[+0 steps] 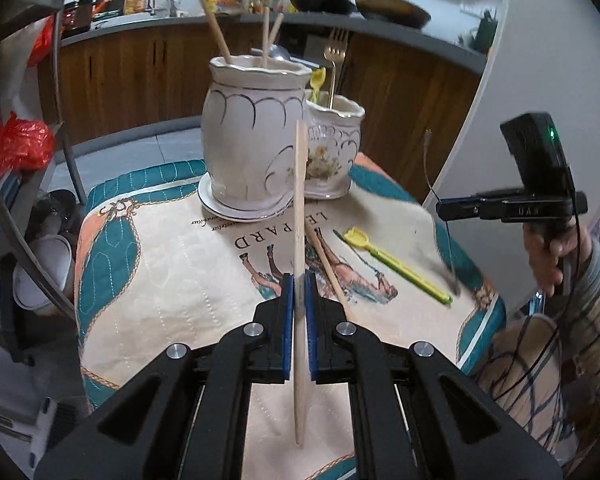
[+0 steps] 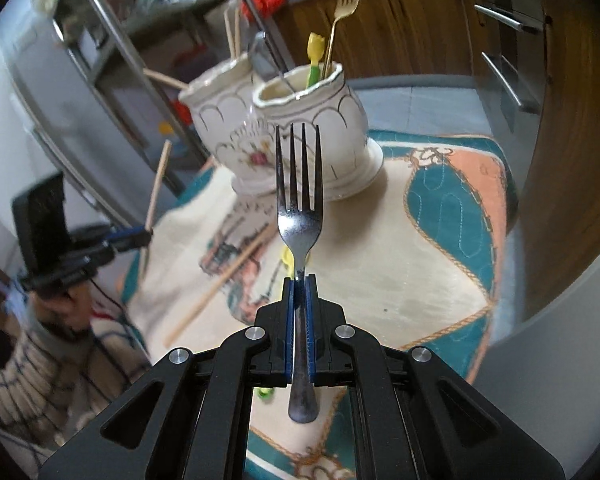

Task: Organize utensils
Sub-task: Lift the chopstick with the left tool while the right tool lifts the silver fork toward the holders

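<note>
The cloth [image 1: 172, 264] on the table carries large dark printed letters seen upside down in the left wrist view, reading "LE" and "PARD" near the picture of a horse, with a line of smaller script beside them too fine to read. The black right gripper [image 1: 444, 208] bears small raised letters on its side that look like "UAN", though they are faint. In the right wrist view the cloth's lettering is blurred

Soft, even indoor light fills both views, with only faint shadows on the printed cloth [image 1: 172, 264]. Fisheye bending curves the cabinets and darkens the corners. In the right wrist view the steel fork [image 2: 299, 216] is sharp and glinting, while the left side smears with blur.
</note>
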`<state>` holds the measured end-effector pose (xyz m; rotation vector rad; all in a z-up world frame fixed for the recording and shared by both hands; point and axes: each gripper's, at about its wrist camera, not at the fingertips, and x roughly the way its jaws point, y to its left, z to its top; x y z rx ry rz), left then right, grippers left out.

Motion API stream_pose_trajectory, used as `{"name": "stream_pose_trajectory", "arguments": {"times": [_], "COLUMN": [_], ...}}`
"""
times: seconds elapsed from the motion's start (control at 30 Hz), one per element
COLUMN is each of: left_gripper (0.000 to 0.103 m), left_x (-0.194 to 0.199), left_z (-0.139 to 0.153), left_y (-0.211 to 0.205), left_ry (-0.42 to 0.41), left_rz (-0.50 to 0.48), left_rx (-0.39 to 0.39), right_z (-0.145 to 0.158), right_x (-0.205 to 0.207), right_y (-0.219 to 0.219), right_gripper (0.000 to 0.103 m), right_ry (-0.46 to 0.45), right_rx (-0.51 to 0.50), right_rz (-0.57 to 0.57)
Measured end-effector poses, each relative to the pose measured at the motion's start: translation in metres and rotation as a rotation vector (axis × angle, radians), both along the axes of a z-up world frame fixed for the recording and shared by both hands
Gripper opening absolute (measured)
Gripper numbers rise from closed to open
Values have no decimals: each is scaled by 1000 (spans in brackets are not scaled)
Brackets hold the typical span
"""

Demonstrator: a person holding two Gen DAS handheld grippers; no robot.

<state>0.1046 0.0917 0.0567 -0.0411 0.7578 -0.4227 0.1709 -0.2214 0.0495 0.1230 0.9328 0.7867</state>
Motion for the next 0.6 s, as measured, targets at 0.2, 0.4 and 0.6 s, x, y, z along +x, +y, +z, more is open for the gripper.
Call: {"name": "stream_pose_trajectory", "arguments": {"times": [0.2,0.4,0.6], "left_gripper": [5,5,5], "left_x": [-2,-4,1], "left_z": [10,29,43], "left_y": [0,-1,-7], "left_ry": [-77,-162,-246], "left_rz": [30,49,79], "left_rx": [-86,-127,-143], "right_z": [6,22,41], "right_x": [-4,-9,-9], "right_y": [1,1,5], "right_gripper": [6,6,6], "right_ry": [-33,-105,-175], "right_rx": [58,84,111], "right_rz": [-16,-21,-31]}}
